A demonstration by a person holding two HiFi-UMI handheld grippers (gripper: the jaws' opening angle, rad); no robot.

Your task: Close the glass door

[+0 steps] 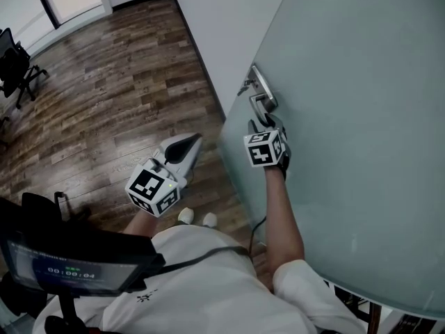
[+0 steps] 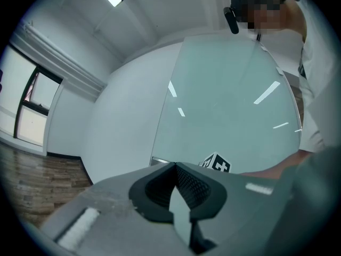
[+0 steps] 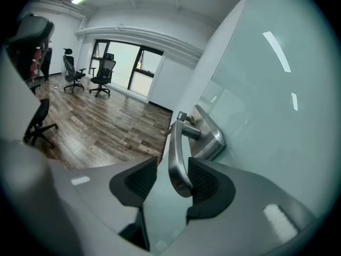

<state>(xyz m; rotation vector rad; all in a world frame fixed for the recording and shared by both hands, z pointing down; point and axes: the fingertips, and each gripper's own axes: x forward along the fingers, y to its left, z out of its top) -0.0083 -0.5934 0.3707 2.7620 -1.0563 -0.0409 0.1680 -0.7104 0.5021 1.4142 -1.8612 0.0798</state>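
Observation:
The frosted glass door (image 1: 348, 117) fills the right of the head view, with its metal lever handle (image 1: 263, 92) near its free edge. My right gripper (image 1: 268, 125) reaches up to that lever. In the right gripper view the lever (image 3: 178, 153) hangs between the jaws of the right gripper (image 3: 171, 179). It lies against the right pad (image 3: 205, 177), and a gap shows to the left pad, so the jaws are open around it. My left gripper (image 1: 186, 147) hovers left of the door edge, apart from it. Its tips (image 2: 173, 167) meet with nothing between them, facing the door (image 2: 229, 100).
A white wall (image 1: 208, 19) meets the door's free edge. Wood floor (image 1: 104, 96) spreads to the left, with a black office chair (image 1: 15, 65) at the far left and more chairs (image 3: 101, 73) by the windows. A dark device with a screen (image 1: 62, 266) hangs at my chest.

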